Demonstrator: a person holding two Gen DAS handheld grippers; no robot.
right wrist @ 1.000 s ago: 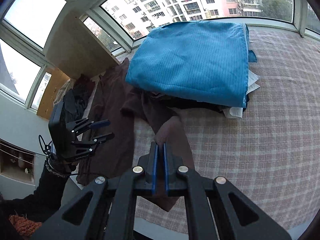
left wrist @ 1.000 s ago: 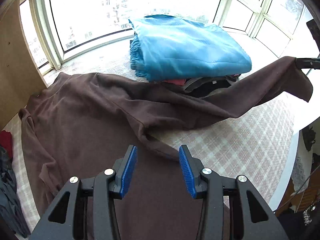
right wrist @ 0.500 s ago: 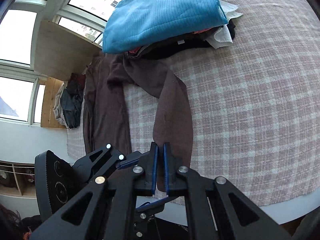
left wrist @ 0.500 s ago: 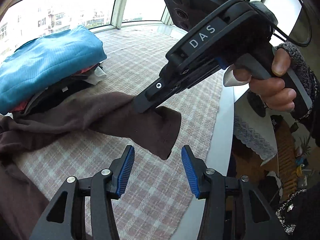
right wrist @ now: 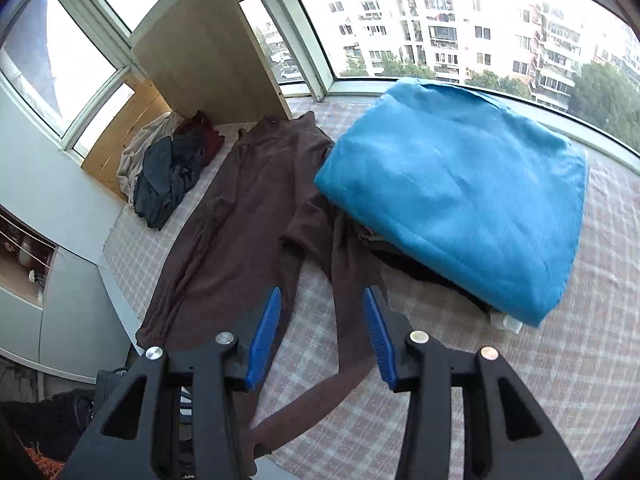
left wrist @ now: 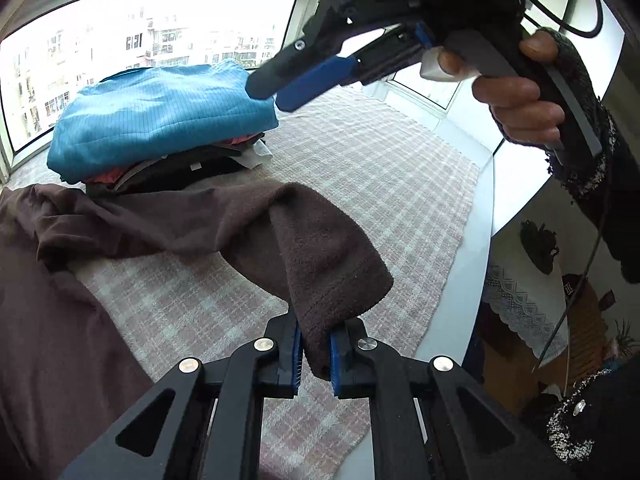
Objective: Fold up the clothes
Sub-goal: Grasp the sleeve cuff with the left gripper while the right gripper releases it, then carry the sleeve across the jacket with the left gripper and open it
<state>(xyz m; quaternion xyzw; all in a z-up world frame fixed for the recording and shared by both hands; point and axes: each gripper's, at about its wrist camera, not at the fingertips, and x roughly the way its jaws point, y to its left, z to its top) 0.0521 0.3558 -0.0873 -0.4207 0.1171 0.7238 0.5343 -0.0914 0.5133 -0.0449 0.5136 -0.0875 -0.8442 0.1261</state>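
Note:
A brown long-sleeved top (right wrist: 256, 200) lies spread on the checked cover (right wrist: 520, 380), its right sleeve (right wrist: 352, 320) stretched toward the near edge. My left gripper (left wrist: 314, 336) has the sleeve cuff (left wrist: 328, 264) between its blue pads; its jaws are closing and press on the cloth. My right gripper (left wrist: 276, 94), held by a hand (left wrist: 520, 96), hangs above the cuff and clear of it. In its own view the right gripper (right wrist: 322, 300) is opening, with nothing between its fingers and the sleeve lying below.
A stack of folded clothes topped by a blue garment (right wrist: 460, 200) sits beside the brown top, near the windows. Loose dark and light clothes (right wrist: 168, 168) are heaped by a wooden board (right wrist: 208, 52). The platform's white edge (left wrist: 472, 240) drops off to the right.
The right gripper let go of the sleeve cuff, opened and lifted away. The left gripper moved in and closed on that cuff.

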